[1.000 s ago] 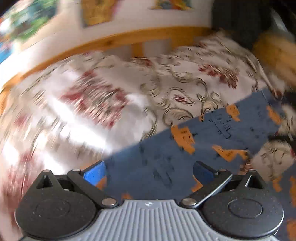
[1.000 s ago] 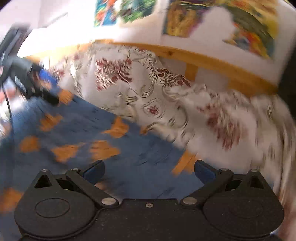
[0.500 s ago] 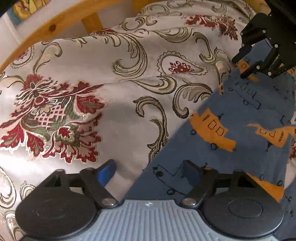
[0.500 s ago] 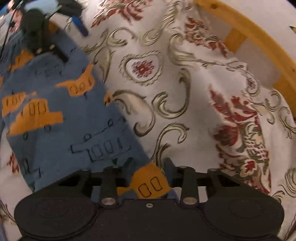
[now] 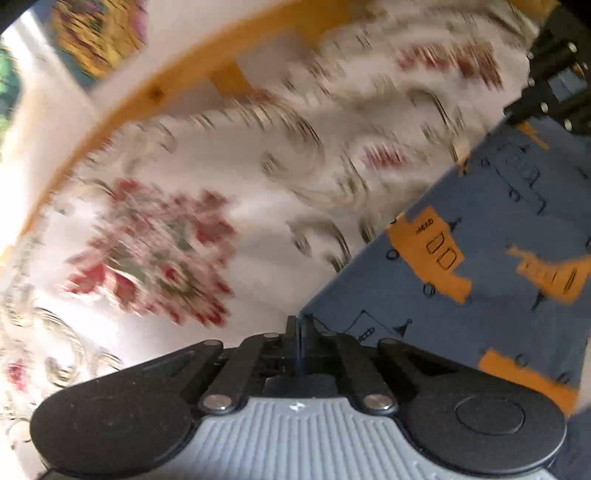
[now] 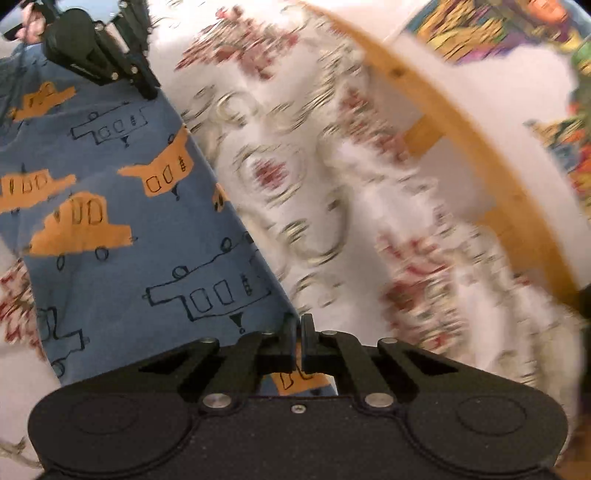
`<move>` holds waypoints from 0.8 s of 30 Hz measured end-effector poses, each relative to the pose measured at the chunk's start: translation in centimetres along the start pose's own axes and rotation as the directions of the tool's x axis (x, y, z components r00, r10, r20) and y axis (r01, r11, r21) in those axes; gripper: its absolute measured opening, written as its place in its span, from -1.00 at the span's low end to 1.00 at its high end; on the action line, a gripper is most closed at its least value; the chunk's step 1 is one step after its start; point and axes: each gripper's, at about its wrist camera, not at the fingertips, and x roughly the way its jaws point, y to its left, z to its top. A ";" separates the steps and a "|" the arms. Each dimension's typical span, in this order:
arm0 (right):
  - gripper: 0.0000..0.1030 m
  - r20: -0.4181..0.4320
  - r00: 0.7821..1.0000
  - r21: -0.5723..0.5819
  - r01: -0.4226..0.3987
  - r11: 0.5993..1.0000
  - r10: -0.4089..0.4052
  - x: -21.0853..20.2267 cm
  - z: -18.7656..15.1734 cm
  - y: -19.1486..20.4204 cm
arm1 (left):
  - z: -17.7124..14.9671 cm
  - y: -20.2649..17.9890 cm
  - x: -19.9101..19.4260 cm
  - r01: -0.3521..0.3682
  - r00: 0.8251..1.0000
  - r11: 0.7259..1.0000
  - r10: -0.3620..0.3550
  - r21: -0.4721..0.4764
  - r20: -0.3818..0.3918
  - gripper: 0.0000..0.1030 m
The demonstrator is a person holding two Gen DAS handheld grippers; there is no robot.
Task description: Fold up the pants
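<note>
Blue pants [image 5: 480, 229] printed with orange vehicles lie on a bed covered by a cream bedspread [image 5: 207, 177] with red floral and grey scroll patterns. The left gripper [image 5: 299, 334] has its two fingers pressed together on a corner of the blue fabric, where half a second ago they stood wide apart above the edge of the pants. The right gripper [image 6: 298, 332] is likewise clamped on another corner of the pants [image 6: 122, 206], an orange patch of the cloth showing just behind its fingers, much as it was half a second ago. Each gripper appears small and dark in the other's view, at the far end of the fabric edge stretched between them. The bedspread and the wooden bed rail [image 5: 173, 81] at the far edge of the bed are now smeared with motion blur, while the pants look sharp; in the previous frames the bedspread was crisp. Colourful pictures [image 6: 491, 26] hang on the pale wall behind the rail.
</note>
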 end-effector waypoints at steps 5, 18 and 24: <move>-1.00 0.036 0.986 -0.042 0.165 0.985 -0.164 0.7 2.0 -1.0 | 1.1 0.4 -0.5 -0.107 0.991 0.993 0.111 -0.044 0.077 -0.99; 0.75 0.154 0.987 0.087 0.022 0.996 -0.035 2.8 3.4 -1.9 | -3.9 10.7 -1.7 0.146 0.980 0.962 -0.109 -0.232 0.167 0.73; 0.74 0.246 0.950 0.070 -0.214 0.974 0.191 4.8 7.4 -1.5 | -6.4 15.6 -2.0 0.320 0.946 0.885 -0.321 -0.338 0.055 0.80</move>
